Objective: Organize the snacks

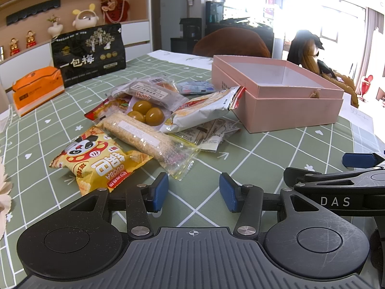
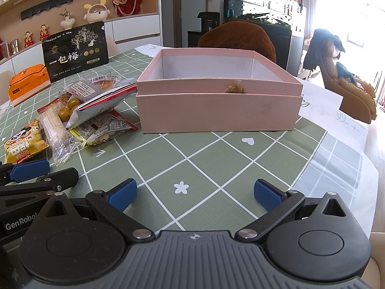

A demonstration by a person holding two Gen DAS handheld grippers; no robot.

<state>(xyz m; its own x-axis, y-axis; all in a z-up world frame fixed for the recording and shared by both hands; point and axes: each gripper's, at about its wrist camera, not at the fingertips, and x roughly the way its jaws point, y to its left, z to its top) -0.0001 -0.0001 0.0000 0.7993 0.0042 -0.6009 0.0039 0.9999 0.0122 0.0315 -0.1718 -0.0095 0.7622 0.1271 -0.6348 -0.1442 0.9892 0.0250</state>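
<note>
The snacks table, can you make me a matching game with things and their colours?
Things:
1. box
2. plum bag
3. panda snack bag
4. tissue pack

Colours:
A. orange
B. yellow
C. pink
D. black

Pairs: 1-C, 2-D, 3-B, 4-A

Snack pile (image 1: pixel 149 122) lies left of box (image 1: pixel 276 96); both on table (image 1: pixel 264 159).
</note>
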